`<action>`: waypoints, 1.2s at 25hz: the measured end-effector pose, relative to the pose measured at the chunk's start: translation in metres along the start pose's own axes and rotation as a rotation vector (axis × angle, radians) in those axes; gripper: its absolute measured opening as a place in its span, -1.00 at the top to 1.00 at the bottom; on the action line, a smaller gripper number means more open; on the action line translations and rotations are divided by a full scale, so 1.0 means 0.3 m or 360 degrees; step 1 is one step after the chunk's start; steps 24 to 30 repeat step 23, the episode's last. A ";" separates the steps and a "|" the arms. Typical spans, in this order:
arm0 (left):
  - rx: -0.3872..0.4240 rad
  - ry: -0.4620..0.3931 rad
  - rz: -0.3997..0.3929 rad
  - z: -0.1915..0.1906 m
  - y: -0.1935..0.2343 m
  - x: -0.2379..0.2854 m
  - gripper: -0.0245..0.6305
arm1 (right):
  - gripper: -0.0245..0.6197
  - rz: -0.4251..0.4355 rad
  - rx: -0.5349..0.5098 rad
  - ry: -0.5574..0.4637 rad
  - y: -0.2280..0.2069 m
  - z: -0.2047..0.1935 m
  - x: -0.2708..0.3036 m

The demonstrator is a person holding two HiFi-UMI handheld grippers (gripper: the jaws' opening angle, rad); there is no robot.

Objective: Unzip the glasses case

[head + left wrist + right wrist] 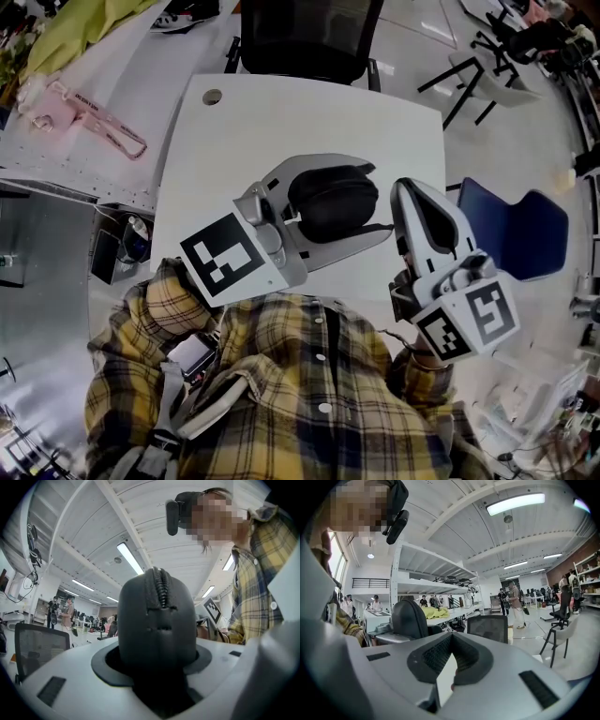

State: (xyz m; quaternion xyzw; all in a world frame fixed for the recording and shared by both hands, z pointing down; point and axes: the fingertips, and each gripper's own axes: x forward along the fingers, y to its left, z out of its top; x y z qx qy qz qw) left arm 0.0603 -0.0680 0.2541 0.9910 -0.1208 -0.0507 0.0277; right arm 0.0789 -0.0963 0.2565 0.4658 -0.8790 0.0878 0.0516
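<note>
The black glasses case (333,202) is lifted above the white table (281,112), and my left gripper (373,199) is shut on it. In the left gripper view the case (157,625) stands on end between the jaws, its closed zipper (162,587) running over the top. My right gripper (410,187) hangs just right of the case, apart from it. Its jaws are shut with nothing held; in the right gripper view the right gripper (451,641) has its pads meeting at the tips. The case (409,619) shows there at the left.
A black office chair (309,37) stands at the table's far edge and a blue chair (525,230) to the right. A pink item (84,108) lies on the neighbouring table at left. A cable hole (212,97) marks the table's far left corner.
</note>
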 end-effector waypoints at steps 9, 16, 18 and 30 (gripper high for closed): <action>-0.0023 -0.0006 0.0004 0.002 0.009 -0.013 0.17 | 0.93 0.0032 -0.0005 0.0007 0.025 -0.003 0.019; -0.0023 -0.0007 0.0003 0.006 0.013 -0.030 0.17 | 0.93 0.0042 0.0002 0.0009 0.045 0.001 0.028; -0.0020 -0.0007 0.0000 0.005 0.013 -0.033 0.17 | 0.93 0.0042 0.0002 0.0009 0.049 0.000 0.029; -0.0024 0.0000 -0.0004 0.001 -0.002 -0.031 0.17 | 0.93 0.0043 0.0000 0.0011 0.054 -0.002 0.016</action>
